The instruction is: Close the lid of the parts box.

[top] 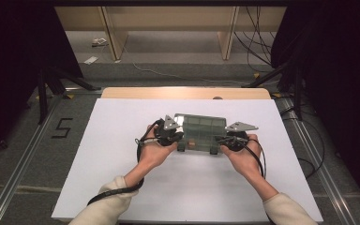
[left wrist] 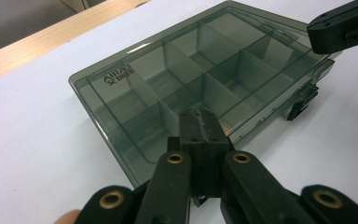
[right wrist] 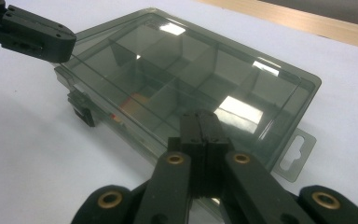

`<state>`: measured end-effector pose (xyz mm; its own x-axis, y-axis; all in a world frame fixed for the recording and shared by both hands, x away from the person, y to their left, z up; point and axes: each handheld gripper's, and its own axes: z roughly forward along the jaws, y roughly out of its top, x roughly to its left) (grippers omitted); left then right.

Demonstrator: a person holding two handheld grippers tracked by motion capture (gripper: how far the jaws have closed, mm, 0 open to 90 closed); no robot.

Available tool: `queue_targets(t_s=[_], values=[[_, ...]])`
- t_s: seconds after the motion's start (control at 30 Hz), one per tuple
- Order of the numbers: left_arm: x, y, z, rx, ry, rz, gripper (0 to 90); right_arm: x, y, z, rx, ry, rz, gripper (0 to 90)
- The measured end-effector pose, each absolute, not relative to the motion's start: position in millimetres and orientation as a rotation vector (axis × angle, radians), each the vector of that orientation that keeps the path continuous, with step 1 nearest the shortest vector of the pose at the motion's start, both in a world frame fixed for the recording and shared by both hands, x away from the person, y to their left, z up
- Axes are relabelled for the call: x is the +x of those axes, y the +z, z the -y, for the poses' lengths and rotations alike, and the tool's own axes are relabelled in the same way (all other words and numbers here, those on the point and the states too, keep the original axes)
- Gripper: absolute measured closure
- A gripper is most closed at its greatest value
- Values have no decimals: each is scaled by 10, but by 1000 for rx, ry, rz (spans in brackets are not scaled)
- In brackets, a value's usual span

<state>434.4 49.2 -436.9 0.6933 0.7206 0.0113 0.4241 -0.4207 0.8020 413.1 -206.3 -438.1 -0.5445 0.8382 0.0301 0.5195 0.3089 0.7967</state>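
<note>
High view: smoky plastic divider box [top: 200,127] lies mid-sheet, long axis running across, directly between left gripper [top: 174,137] and right gripper [top: 225,140], jaws of both pressed together, holding nothing.

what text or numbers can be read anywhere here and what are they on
"AIRAJ" - printed on the lid of the smoky clear compartment box, in the left gripper view.
A smaller line under it - too small to read.
"5" - marked on the grey floor left of the table, high view.
</note>
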Motion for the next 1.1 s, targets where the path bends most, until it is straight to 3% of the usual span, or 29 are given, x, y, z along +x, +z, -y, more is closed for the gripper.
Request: queue_targets(t_s=[1.1], values=[[4387, -4473, -452, 2087, 434, -892, 896, 4150, -4465, 2062, 1220, 1077, -2219, 900]])
